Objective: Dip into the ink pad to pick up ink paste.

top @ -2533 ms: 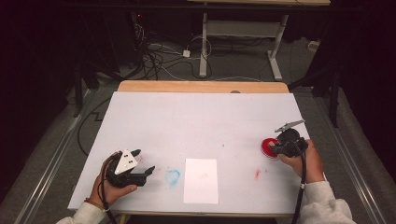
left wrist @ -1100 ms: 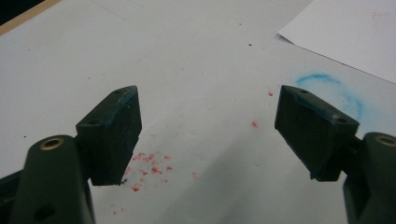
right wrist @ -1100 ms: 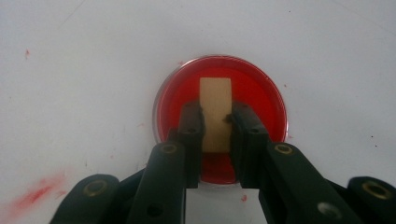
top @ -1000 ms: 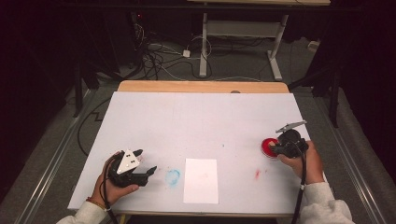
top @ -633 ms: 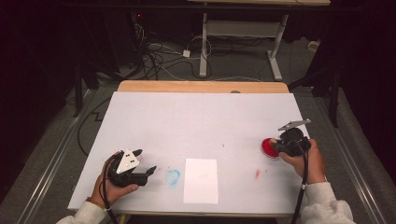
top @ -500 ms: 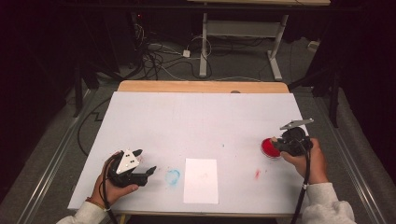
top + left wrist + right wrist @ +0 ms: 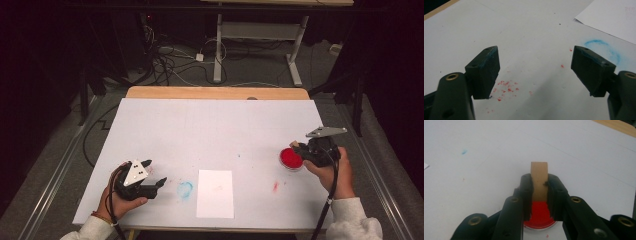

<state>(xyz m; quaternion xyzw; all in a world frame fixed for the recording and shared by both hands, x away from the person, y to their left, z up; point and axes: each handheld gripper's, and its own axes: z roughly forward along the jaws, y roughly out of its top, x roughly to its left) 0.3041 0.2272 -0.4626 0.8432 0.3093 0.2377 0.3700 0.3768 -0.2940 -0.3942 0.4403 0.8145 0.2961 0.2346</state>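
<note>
Where the white table cover [image 7: 215,125] is searched for brands, labels or writing, none that can be read is found; only faint pink marks, too small to make out, are seen at the corner of the sheet of paper [image 7: 614,17] in the left gripper view. Held in the right gripper [image 7: 539,192], whose jaws are clamped together on it, is a tan wooden stamp block [image 7: 539,178], its end standing out beyond the black pads. Directly below it, on the right side of the table, a round red ink pad [image 7: 539,216] is seen, the same red disc [image 7: 291,158] being shown in the high view just beside the right gripper [image 7: 302,150]. The left gripper [image 7: 535,72] is kept low over the near left part of the table, its jaws wide apart with nothing between them. Catalogued around: the white sheet of paper [image 7: 215,193] at the near middle edge; a blue ring smudge [image 7: 185,188] just left of it; red specks [image 7: 505,86] by the left gripper; a red smear [image 7: 275,186] between paper and ink pad. Nothing is seen lying between block and paper.
</note>
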